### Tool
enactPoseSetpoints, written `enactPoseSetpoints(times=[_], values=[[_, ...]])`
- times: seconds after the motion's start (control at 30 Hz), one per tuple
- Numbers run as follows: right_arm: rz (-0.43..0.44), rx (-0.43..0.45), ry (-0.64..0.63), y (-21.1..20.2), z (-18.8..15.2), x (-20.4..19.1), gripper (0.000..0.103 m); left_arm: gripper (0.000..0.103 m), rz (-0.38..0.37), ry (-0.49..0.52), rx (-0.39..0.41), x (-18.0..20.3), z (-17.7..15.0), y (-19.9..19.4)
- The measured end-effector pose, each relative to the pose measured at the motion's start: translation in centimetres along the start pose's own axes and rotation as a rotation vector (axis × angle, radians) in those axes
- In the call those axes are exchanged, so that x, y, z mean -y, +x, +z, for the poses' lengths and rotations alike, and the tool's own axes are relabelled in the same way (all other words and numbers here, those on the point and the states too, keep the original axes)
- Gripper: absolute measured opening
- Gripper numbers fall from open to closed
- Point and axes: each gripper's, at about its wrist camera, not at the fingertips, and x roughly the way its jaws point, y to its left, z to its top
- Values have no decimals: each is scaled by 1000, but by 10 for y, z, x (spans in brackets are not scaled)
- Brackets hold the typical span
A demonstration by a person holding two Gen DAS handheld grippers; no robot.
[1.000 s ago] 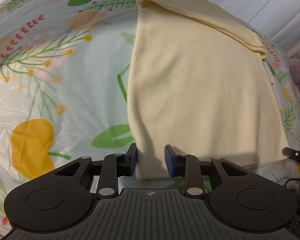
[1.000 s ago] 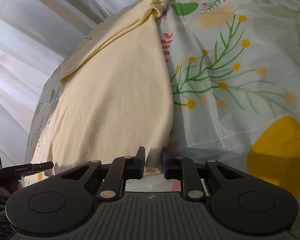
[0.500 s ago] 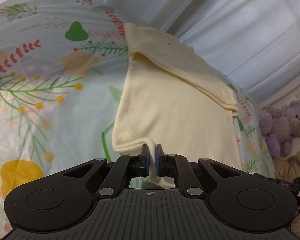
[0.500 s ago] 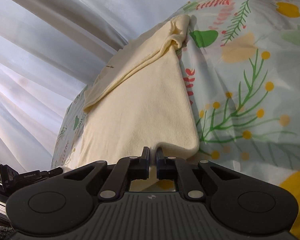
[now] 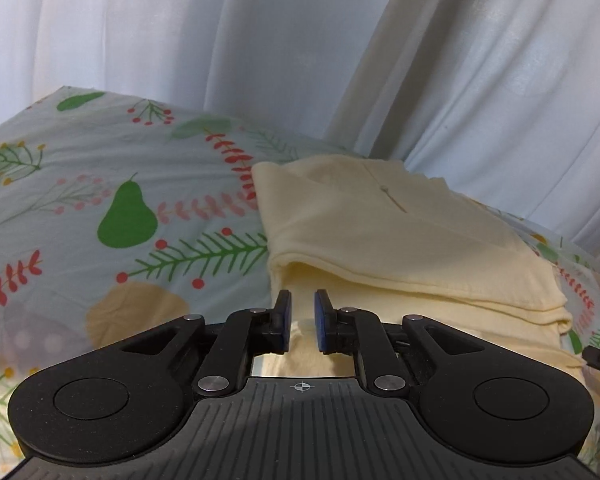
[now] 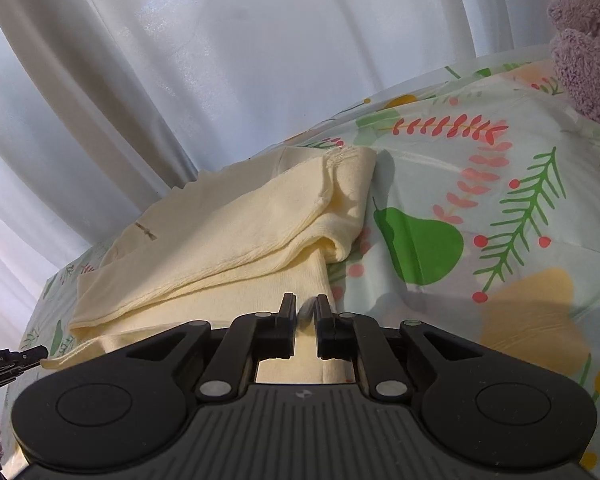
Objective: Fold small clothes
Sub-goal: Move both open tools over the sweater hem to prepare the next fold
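Directly ahead of both tools, on floral bed cover (image 5: 100, 168): cream garment (image 5: 400, 240), long axis left–right, folded edge facing near | left tool (image 5: 302, 326): parted, gripping nothing, cloth beneath | right tool (image 6: 303, 326): slightly parted, cloth fold between fingers, grip uncertain | each tool at own end, equally near.

One cream garment (image 5: 400, 240), folded over, lies on one floral-printed bed cover (image 5: 100, 184). Two hand-held grippers: the left hand-held gripper (image 5: 302, 326) and the right hand-held gripper (image 6: 303, 326). One purple plush toy (image 6: 584, 48) is at the edge. White curtains (image 5: 180, 40) behind; panel count unclear.
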Motion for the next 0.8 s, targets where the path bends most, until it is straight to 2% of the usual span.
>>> enactPoseSetpoints(times=[0.03, 0.07, 0.1, 0.13, 0.23, 0.3, 0.43, 0.57, 0.67, 0.8], values=[[-7, 19, -22, -2, -1, -1, 26, 25, -20, 15, 6, -3, -1, 0], [-3, 27, -62, -4, -2, -2, 43, 33, -52, 38, -5, -4, -2, 2], [5, 28, -97, -5, -3, -3, 50, 38, -83, 71, -23, -5, -3, 5], [19, 18, -143, -4, -5, -4, 55, 39, -97, 109, -40, -4, -6, 9], [6, -48, -235, 9, -8, -8, 55, 41, -58, 211, -82, 3, -11, 26], [8, -88, -242, 20, -10, -8, 52, 41, -48, 220, -107, 4, -11, 38], [5, -97, -279, 28, -14, -16, 29, 37, -56, 170, -134, 2, -6, 50], [-23, -69, -345, 25, -17, -25, 9, 22, -5, 230, -94, 11, -6, 46], [-35, -52, -393, 22, -18, -30, 8, 20, -27, 262, -83, 17, -6, 44], [-38, -41, -417, 17, -19, -33, 8, 21, -15, 278, -104, 18, -6, 51]])
